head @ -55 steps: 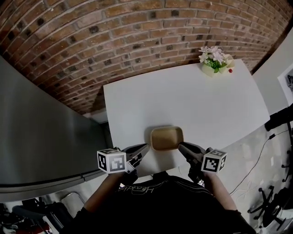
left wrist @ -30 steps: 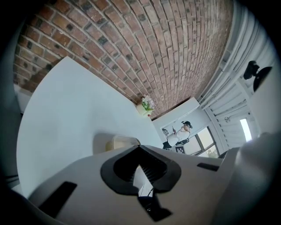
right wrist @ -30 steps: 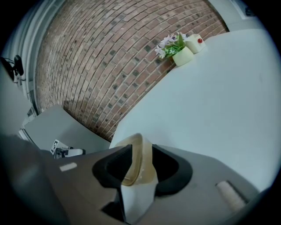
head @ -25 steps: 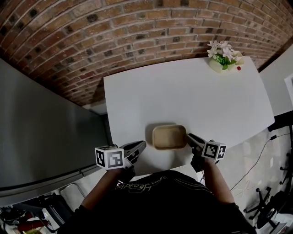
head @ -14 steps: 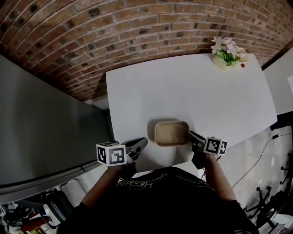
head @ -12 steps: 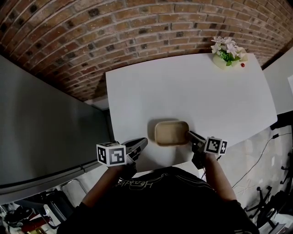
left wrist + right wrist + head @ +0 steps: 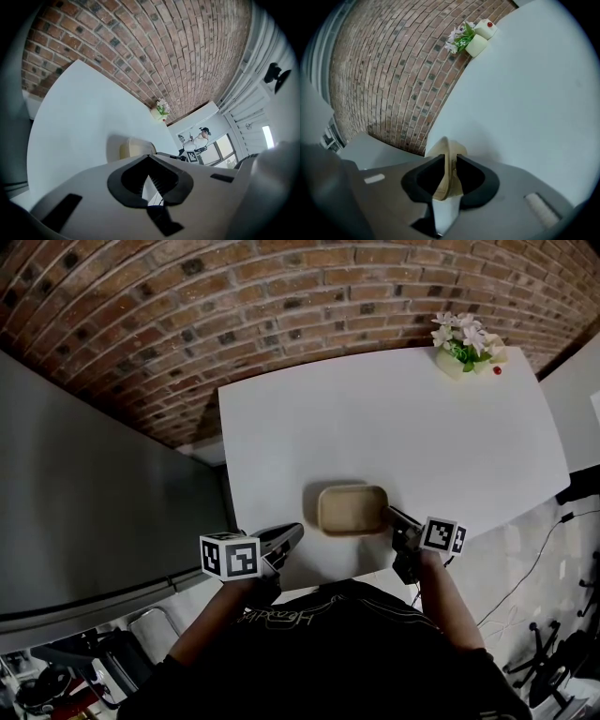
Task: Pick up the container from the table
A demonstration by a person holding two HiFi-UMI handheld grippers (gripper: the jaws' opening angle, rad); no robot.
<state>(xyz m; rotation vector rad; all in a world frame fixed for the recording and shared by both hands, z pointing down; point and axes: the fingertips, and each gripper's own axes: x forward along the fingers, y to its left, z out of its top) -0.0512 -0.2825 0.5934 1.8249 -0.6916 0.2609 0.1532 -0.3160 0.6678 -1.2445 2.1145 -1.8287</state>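
Note:
A shallow tan container (image 7: 352, 508) lies on the white table (image 7: 394, 418) near its front edge. My right gripper (image 7: 389, 516) is at the container's right end. In the right gripper view the container's rim (image 7: 449, 152) stands edge-on between the jaws of the right gripper (image 7: 449, 163), which are closing and touch it on both sides. My left gripper (image 7: 292, 533) hovers left of the container, apart from it, over the table's front corner. In the left gripper view the left gripper (image 7: 149, 160) has its jaws together and empty, with the container (image 7: 133, 149) beyond them.
A small pot of flowers (image 7: 464, 343) stands at the table's far right corner, with a red-topped object beside it (image 7: 487, 26). A brick wall (image 7: 281, 296) runs behind the table. A grey surface (image 7: 84, 502) flanks the table's left side.
The right gripper has moved in from the front to the container's right end and stayed there. The left gripper has kept its place. The head view has shifted slightly.

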